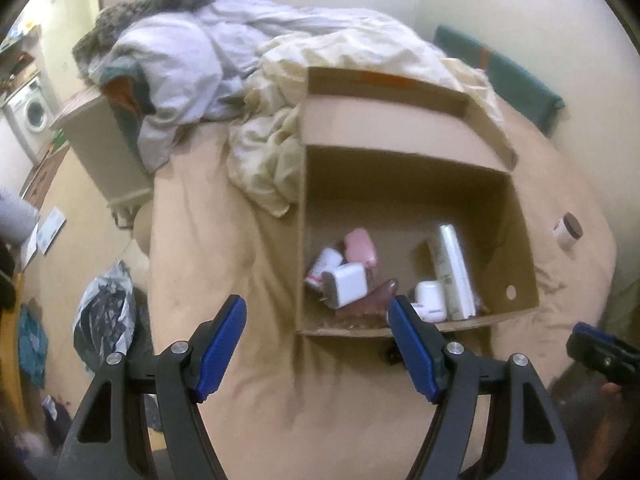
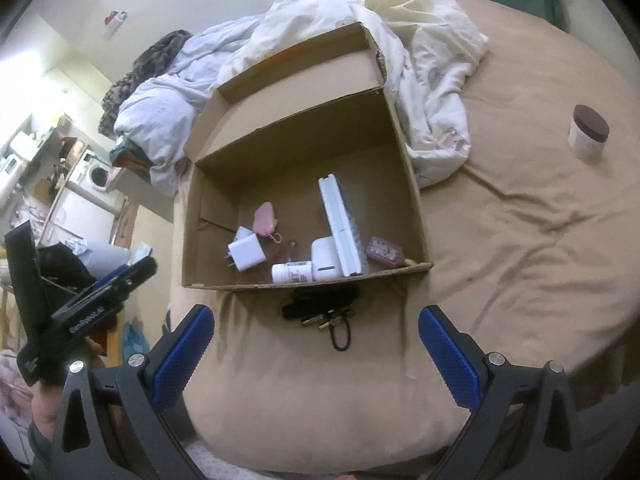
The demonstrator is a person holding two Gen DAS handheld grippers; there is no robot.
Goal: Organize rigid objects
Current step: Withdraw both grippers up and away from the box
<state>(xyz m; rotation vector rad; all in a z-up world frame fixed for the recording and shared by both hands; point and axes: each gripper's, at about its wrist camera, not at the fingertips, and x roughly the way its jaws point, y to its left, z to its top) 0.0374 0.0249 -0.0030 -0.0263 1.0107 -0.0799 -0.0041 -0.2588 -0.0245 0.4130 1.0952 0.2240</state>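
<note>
Fingers (image 1: 222, 344) of both grippers spread and empty above bare bedsheet (image 2: 520, 240), just short of cardboard box's (image 2: 304, 282) near rim.

Rumpled bedding (image 2: 420, 80) heaped at bed (image 2: 520, 240) head; washing machine (image 1: 34, 114) far left.

A: What lies ahead of the left gripper (image 1: 318, 320)?

B: An open cardboard box (image 1: 404, 184) on the tan sheet (image 1: 224, 240), its near wall just beyond the right jaw's tip. The jaws stand apart with only sheet between them.

A: And inside?

B: A white charger (image 1: 347, 285), a pink case (image 1: 360, 245), a white earbud case (image 1: 430, 300) and a long white box (image 1: 454, 268).

A: Anything further right?

B: A small brown-lidded jar (image 1: 568, 231), well apart.
</note>
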